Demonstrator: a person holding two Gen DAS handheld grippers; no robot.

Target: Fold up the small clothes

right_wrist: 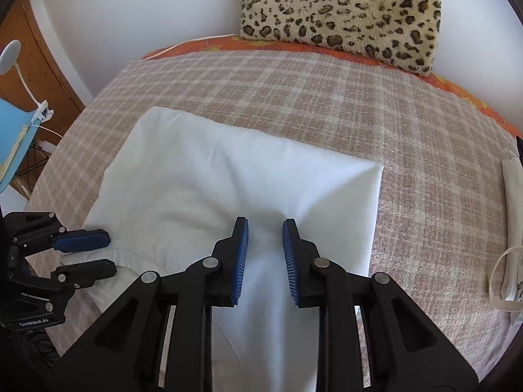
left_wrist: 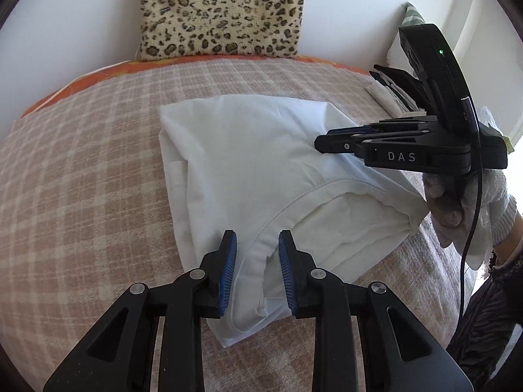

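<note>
white garment (left_wrist: 248,150) lay part-folded on the bed (left_wrist: 81,163) | left tool (left_wrist: 255,274) narrow, empty, over its collar end | right tool (right_wrist: 265,261) narrow, empty, above the middle, nearer the fold

1. I see a pink and beige checked blanket (right_wrist: 408,150) covering the bed.
2. An orange patterned sheet (right_wrist: 202,44) shows at its far edge.
3. A leopard-print cushion (right_wrist: 343,9) leans against the white wall (right_wrist: 137,6).
4. At the far left I make out a wooden cabinet (right_wrist: 36,65) and a blue item with a clip (right_wrist: 13,137).
</note>
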